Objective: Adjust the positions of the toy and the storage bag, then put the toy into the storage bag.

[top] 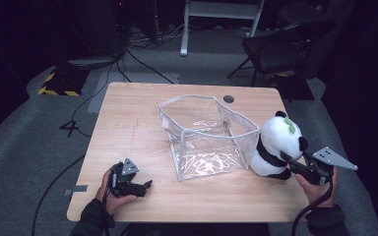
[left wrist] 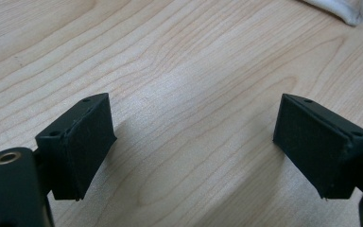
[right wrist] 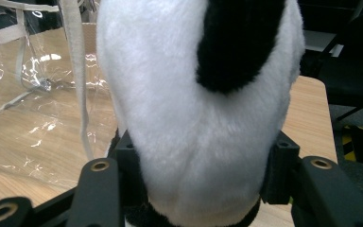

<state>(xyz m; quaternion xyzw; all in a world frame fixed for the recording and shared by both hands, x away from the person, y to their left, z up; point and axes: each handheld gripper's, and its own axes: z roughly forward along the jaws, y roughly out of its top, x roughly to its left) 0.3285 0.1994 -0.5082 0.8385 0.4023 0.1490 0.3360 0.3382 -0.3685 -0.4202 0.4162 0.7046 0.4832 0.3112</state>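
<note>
High view: a person at a light wooden table [top: 128,128] works a two-jaw gripper in each hand; a clear plastic bag [top: 204,135] stands open-topped at the middle of the table.
Panda: a black-and-white plush panda [top: 275,145] sits upright near the right edge of the table, just beside the bag's right wall, a small green tuft on its head.
Right gripper: the right gripper [top: 289,162] reaches in low from the right and has the panda's body between its jaws.
Right gripper view: white fur [right wrist: 194,118] bulges up between the two black jaws, which press into it on both sides, so the toy is pinched low on its torso.
Left gripper: the left gripper [top: 145,187] rests near the table's front left corner, well apart from bag and toy.
Left gripper view: its pads [left wrist: 90,142] stand spread wide over bare wood, nothing between them.
Handling: the panda looks light, soft and squashy; the pile should give under the pads rather than slip, though a grip this low could let the big head flop.
Where to hold: the torso just under the head seems the steadier place for lifting it over the bag's white-trimmed rim [top: 192,101].
</note>
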